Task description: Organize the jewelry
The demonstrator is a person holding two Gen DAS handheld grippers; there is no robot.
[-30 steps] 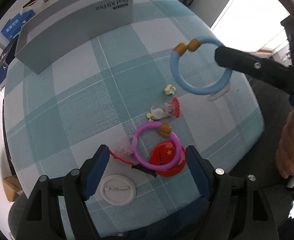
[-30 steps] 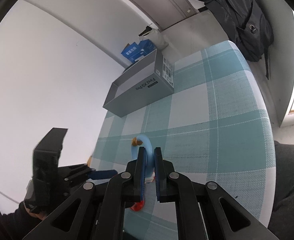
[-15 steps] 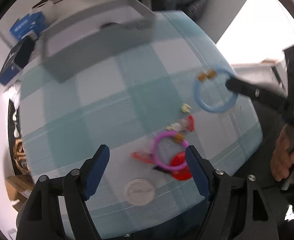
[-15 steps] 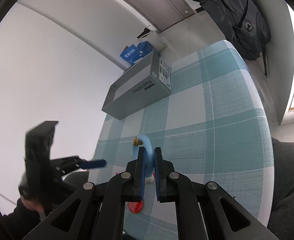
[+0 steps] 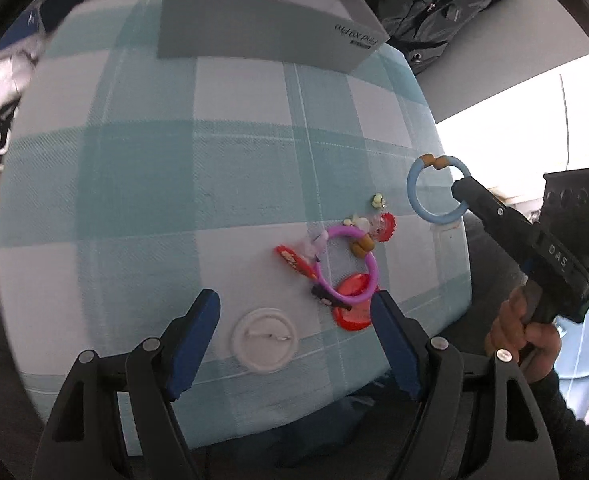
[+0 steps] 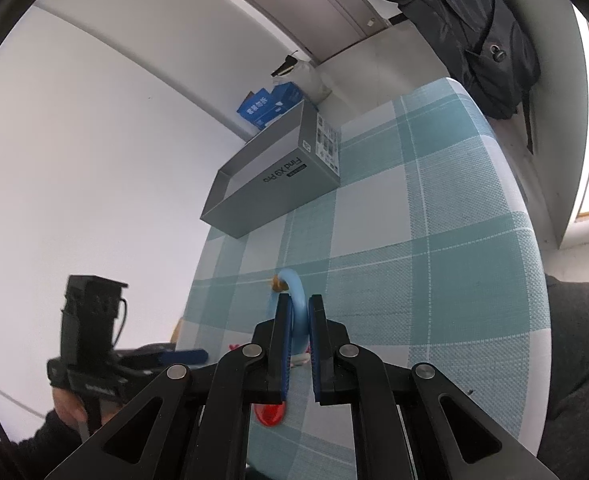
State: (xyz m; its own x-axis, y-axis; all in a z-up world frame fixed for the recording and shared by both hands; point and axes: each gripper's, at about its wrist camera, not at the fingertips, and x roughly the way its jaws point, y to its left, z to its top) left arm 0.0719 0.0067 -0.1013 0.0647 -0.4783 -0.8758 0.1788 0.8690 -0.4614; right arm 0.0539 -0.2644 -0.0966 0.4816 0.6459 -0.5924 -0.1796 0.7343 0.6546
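I am holding the blue ring (image 6: 297,296) pinched in my right hand-held gripper (image 6: 299,344) above the surface (image 6: 434,264), left hand-held gripper (image 5: 290,336) spread wide, judging the carry goes next toward the grey box (image 6: 270,196) at 11 o'clock.

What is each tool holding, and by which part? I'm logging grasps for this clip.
The right tool pinches the blue ring at its rim, opposite the brown beads. The left tool holds nothing.

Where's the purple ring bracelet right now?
In the left wrist view, the purple ring bracelet lies on the checked tablecloth, overlapping the round red badge, just ahead of the open left tongs.
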